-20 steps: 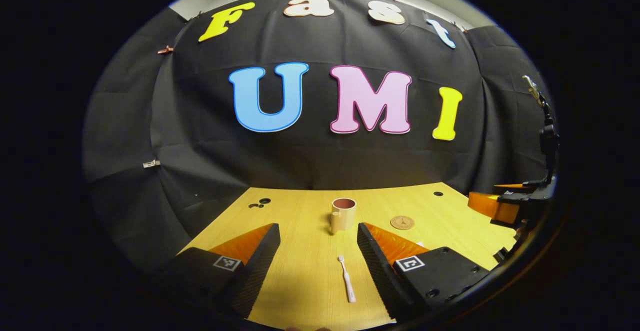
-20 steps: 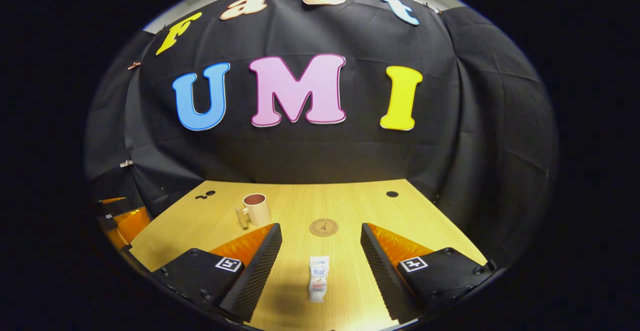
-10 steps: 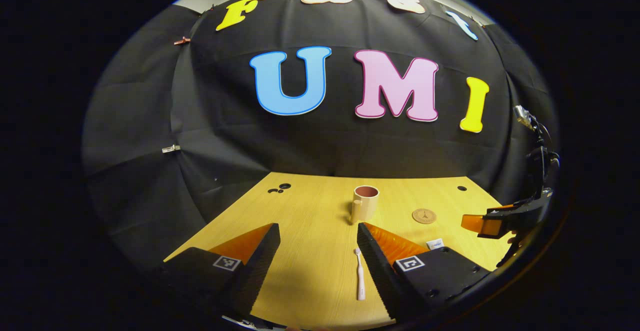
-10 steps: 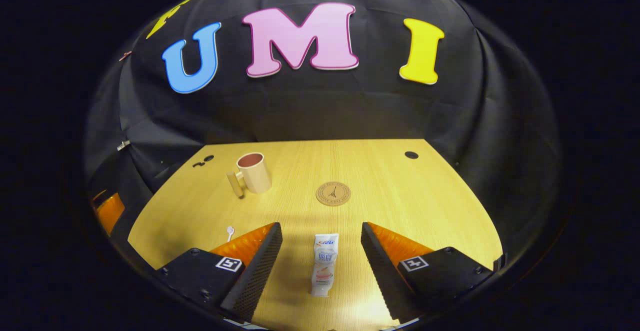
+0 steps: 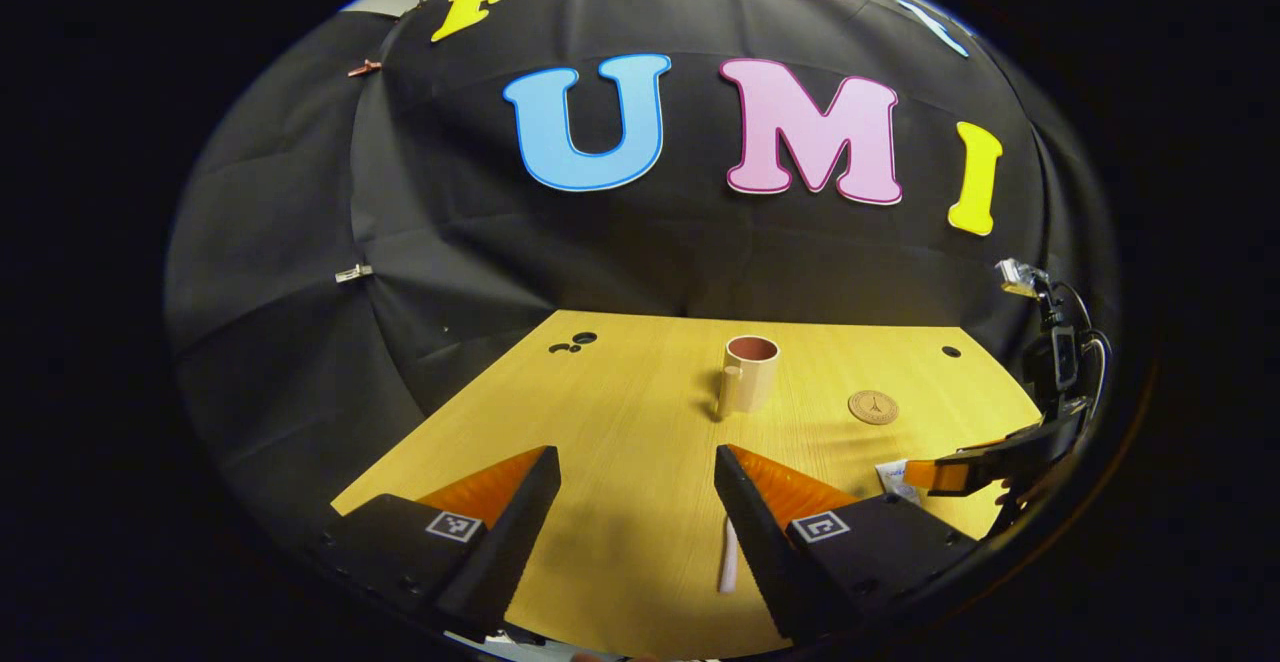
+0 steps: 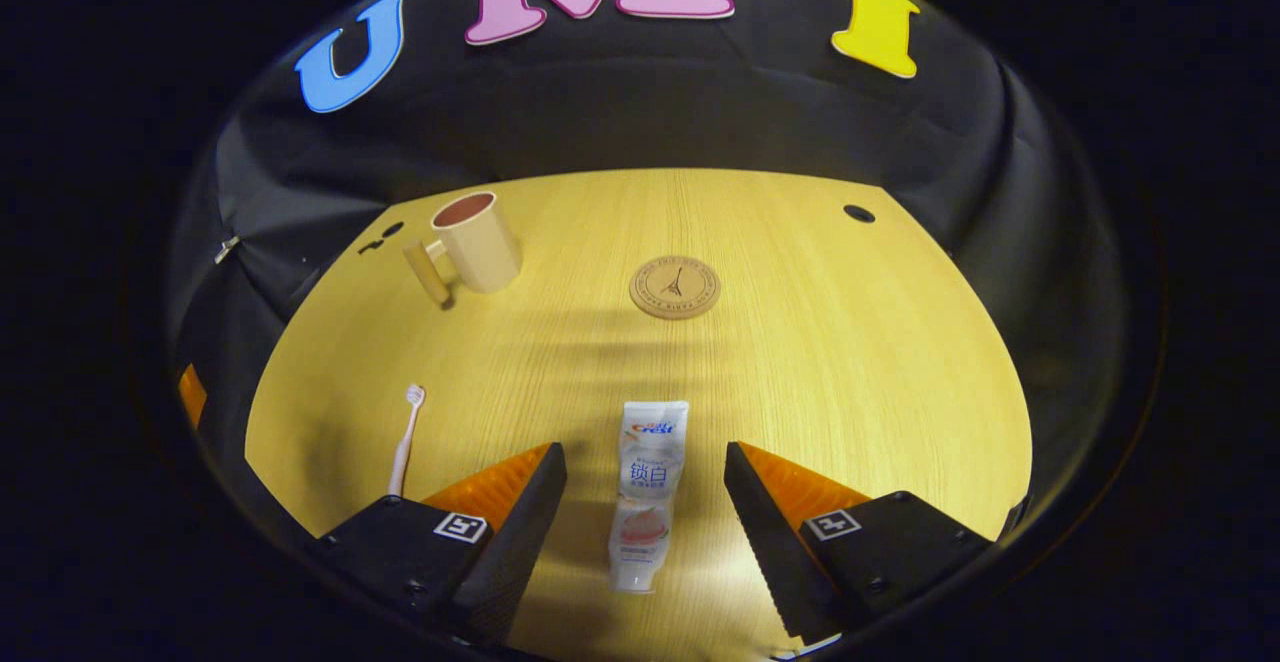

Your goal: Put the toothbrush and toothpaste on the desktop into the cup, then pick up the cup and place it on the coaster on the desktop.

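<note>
While both tools (image 5: 637,502) (image 6: 645,507) gape empty, toothpaste (image 6: 645,492) lies btwn right's fingers, near desk (image 6: 850,342) edge.

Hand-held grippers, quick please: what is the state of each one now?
Left hand-held gripper: open, holding nothing; toothbrush lies on the table beside one finger.
Right hand-held gripper: open, holding nothing; toothpaste lies between its fingers, untouched.

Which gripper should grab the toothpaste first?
Probably the right gripper: the toothpaste lies on the desktop straight between its open jaws. The left gripper faces the toothbrush instead.
</note>
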### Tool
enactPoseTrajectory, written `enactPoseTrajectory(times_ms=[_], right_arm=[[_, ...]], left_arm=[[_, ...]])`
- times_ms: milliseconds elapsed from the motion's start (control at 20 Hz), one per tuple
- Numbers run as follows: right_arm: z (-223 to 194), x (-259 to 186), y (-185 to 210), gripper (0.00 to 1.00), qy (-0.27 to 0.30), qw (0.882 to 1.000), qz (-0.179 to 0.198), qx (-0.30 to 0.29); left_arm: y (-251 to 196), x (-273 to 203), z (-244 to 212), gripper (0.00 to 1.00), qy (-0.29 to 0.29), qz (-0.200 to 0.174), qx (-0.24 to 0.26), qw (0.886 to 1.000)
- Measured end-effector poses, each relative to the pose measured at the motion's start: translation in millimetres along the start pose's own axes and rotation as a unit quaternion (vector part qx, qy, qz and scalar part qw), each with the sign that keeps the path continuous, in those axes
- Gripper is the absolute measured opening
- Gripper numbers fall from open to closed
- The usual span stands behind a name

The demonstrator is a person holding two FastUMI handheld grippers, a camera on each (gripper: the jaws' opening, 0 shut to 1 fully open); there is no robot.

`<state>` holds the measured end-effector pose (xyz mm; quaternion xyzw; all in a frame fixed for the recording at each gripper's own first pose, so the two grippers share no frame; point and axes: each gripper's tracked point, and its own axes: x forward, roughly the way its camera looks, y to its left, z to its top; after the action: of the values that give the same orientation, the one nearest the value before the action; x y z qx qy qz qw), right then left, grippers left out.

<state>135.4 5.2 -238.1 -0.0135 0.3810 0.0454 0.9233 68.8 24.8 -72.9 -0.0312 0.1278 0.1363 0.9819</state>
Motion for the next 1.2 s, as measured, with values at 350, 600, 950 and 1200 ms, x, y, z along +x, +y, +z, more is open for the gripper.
enactPoseTrajectory(times_ms=[350, 600, 950, 1200], right_arm=[[-30.7, 27.5, -5.2, 0.98, 0.072, 0.997, -0.017, 0.002], [-46.6, 35.5, -7.4, 0.94, 0.105, 0.994, -0.025, 0.021], [-48.5, 37.9, -7.5, 0.6, 0.127, 0.991, -0.045, 0.011], [-47.7, 40.5, -6.4, 0.47, 0.143, 0.989, -0.038, 0.0]], left_arm=[[-6.7, 13.0, -5.3, 0.96, 0.017, -0.004, 0.011, 1.0], [-10.0, 18.5, -9.2, 0.97, 0.025, -0.009, 0.016, 1.0], [-6.8, 14.8, -13.8, 0.96, 0.028, -0.01, 0.017, 0.999], [-5.8, 9.2, -20.1, 0.96, 0.03, -0.012, 0.01, 0.999]])
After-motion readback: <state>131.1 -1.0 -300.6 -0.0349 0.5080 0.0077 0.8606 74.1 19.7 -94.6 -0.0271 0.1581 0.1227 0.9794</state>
